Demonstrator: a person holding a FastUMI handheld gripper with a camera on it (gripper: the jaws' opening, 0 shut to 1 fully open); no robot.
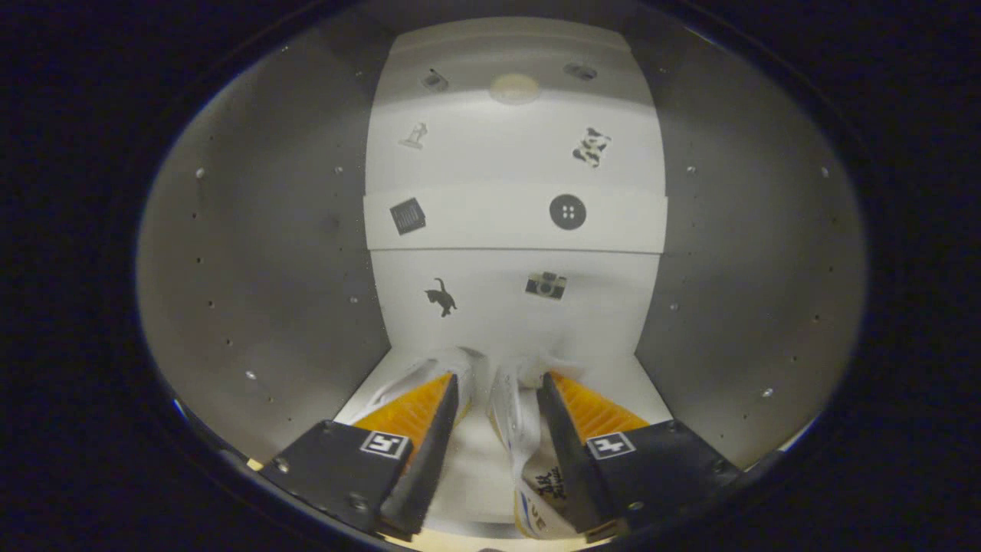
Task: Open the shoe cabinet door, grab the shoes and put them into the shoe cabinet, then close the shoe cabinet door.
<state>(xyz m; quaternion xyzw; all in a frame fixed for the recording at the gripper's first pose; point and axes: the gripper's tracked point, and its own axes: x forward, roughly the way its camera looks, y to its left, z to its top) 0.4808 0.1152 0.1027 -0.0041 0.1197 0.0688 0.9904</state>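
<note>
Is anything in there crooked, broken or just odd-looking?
Nothing looks broken or spilled. The gripper is inside the shoe cabinet, with white shoes between its fingers, resting on the cabinet floor. The small stickers on the back panels sit at mixed angles, seemingly deliberate.

The gripper [498, 387] points level and forward, its two fingers [437, 429] narrowly parted.

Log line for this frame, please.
place: inside shoe cabinet | tongs: holding white shoes | shelf: ahead | door: open
</note>
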